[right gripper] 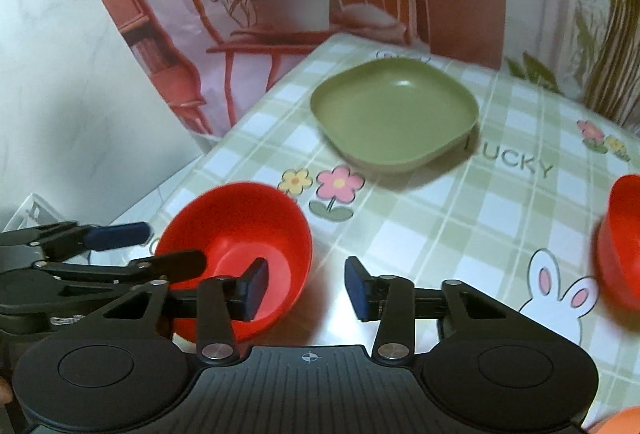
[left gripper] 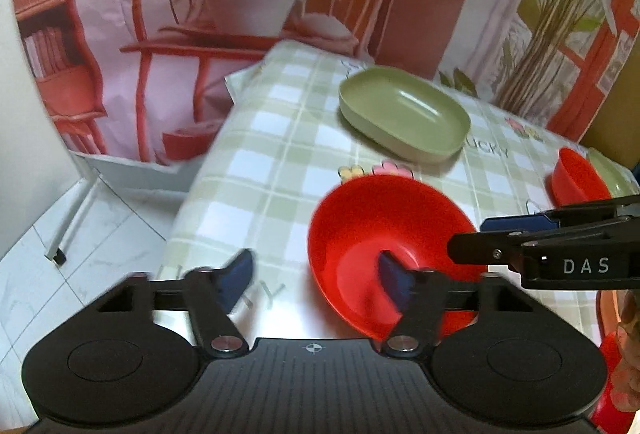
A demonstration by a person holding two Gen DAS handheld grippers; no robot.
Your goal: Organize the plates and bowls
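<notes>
A red bowl sits near the front left of the checked table, also in the right wrist view. My left gripper is open; its right finger is over the bowl's inside, its left finger outside the rim. My right gripper is open, its left finger over the bowl's right side; it shows in the left wrist view. My left gripper also shows in the right wrist view. A green square plate lies farther back, also seen in the right wrist view. A second red bowl stands at the right.
The table has a green checked cloth with flowers and a rabbit. Its left edge drops to a white tiled floor. A printed backdrop with chair and plants hangs behind. Another green dish shows behind the second bowl.
</notes>
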